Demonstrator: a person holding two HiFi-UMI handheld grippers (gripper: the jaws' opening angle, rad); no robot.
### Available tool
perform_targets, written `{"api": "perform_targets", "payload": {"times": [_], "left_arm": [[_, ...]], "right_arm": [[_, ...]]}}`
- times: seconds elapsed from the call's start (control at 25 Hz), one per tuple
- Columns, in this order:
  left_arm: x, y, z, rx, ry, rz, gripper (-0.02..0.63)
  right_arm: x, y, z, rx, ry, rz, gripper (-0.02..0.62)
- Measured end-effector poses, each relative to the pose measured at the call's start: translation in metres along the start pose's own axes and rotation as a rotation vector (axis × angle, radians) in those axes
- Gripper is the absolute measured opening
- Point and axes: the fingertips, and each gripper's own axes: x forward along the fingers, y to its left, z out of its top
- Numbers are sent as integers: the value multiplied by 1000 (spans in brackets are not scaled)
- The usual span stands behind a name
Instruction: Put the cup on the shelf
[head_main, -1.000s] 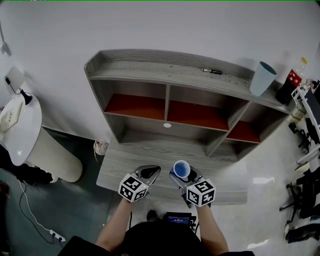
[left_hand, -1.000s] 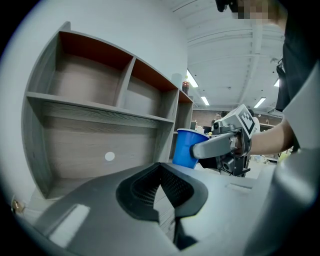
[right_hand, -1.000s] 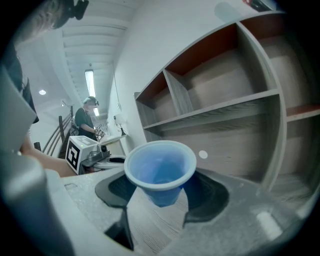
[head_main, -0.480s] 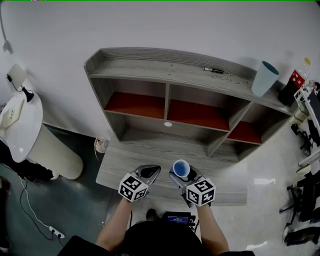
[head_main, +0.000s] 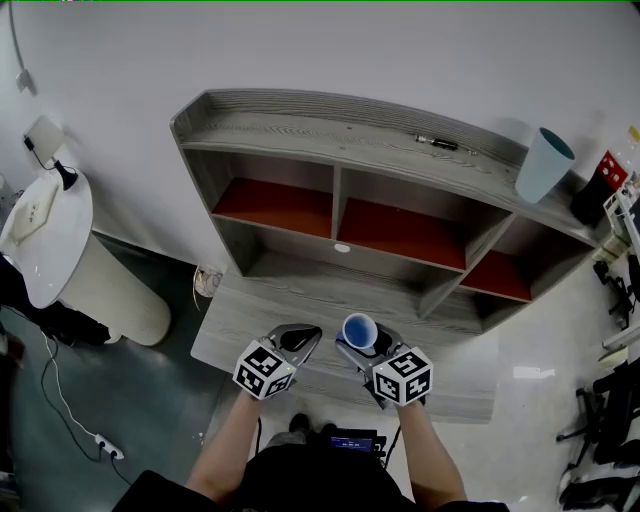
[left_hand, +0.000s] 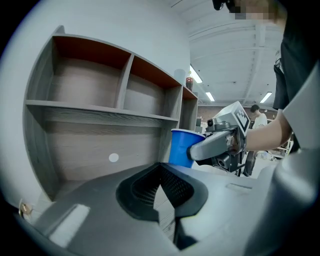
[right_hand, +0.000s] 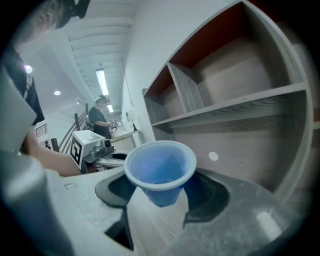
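The right gripper (head_main: 362, 343) has its jaws spread wide and clamped on the sides of a blue cup (head_main: 360, 330), which stands upright with its open mouth facing up, low in the middle of the head view. The cup sits over the lowest board (head_main: 300, 300) of the grey wooden shelf (head_main: 340, 130), in front of the compartments. No view shows whether its base touches the wood. In the right gripper view the cup (right_hand: 160, 172) fills the space between the two dark pads, one pressing on each side. Just to the left of it in the head view, the left gripper (head_main: 308, 336) has its jaws together at the tips with nothing between them. The left gripper view shows only the board through the narrow slot behind the tips. The shelf's upper compartments have red backs. At the upper right of the head view a pale cup (head_main: 545, 165) stands on the shelf's top board, with a dark bottle (head_main: 592, 198) just beside it.
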Motion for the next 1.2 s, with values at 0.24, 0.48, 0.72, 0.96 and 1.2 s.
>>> {"api": "perform_targets", "payload": {"times": [0.24, 0.48, 0.72, 0.96, 1.2], "left_arm": [[4, 25, 6, 1, -9, 70, 0], [4, 71, 1, -6, -21, 150, 0], [9, 123, -7, 12, -31, 193, 0], [16, 168, -20, -20, -53, 242, 0], [29, 197, -40, -36, -54, 261, 0]], "right_arm": [[31, -12, 14, -65, 18, 52, 285], [80, -25, 18, -92, 28, 52, 285], [138, -38, 14, -140, 50, 40, 285], [192, -53, 6, -153, 70, 28, 285], [235, -75, -10, -148, 104, 9, 285]]}}
